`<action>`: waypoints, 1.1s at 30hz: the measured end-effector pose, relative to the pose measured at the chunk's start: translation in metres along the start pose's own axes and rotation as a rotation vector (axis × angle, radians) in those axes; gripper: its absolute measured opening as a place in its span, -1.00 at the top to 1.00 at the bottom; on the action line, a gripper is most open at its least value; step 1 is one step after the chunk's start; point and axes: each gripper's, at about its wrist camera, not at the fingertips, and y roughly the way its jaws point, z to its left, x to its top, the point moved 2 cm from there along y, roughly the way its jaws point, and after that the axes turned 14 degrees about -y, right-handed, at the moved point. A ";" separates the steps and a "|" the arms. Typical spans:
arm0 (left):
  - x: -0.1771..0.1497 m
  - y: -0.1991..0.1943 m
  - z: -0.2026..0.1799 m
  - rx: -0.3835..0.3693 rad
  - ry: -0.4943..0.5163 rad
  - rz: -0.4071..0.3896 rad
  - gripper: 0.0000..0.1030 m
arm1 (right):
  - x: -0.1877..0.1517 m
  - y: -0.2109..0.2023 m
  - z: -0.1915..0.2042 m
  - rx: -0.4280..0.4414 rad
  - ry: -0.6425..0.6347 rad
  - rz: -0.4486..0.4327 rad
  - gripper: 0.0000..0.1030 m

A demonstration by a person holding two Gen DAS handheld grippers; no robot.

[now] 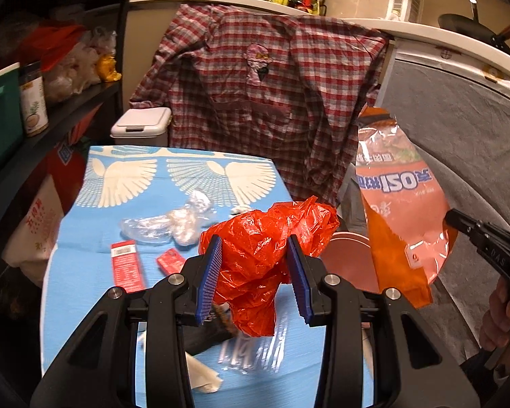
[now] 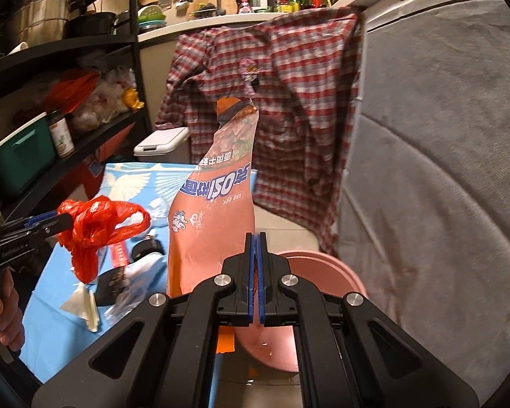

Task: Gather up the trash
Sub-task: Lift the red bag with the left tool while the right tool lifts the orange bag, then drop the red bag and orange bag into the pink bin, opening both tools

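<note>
My left gripper (image 1: 255,278) is shut on a crumpled red plastic bag (image 1: 268,241) and holds it above the blue-covered table (image 1: 85,238); the bag also shows in the right wrist view (image 2: 95,234). My right gripper (image 2: 256,272) is shut on an orange snack wrapper (image 2: 214,210) and holds it upright over a pink bin (image 2: 323,268). The wrapper hangs at the right in the left wrist view (image 1: 401,210), with the pink bin (image 1: 346,258) beside it. On the table lie two red packets (image 1: 125,265), crumpled clear plastic (image 1: 173,224) and white paper (image 1: 204,377).
A plaid shirt (image 1: 265,91) hangs over the counter edge behind the table. A white lidded bin (image 1: 142,125) stands at the far left of it. Black shelving (image 1: 51,102) with jars and bags runs along the left. A grey covered appliance (image 2: 425,170) stands at the right.
</note>
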 end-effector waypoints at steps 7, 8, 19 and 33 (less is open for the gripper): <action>-0.006 0.011 -0.017 -0.030 0.015 0.022 0.25 | -0.015 0.010 -0.025 -0.067 0.000 -0.001 0.96; -0.007 0.013 -0.020 -0.034 0.017 0.026 0.25 | -0.020 0.013 -0.029 -0.071 0.012 0.000 0.96; -0.016 0.033 -0.040 -0.050 0.023 0.065 0.25 | -0.041 0.017 -0.047 -0.086 0.072 0.001 0.96; -0.040 0.063 -0.084 -0.089 0.082 0.142 0.25 | -0.053 0.029 -0.060 -0.162 0.073 0.032 0.96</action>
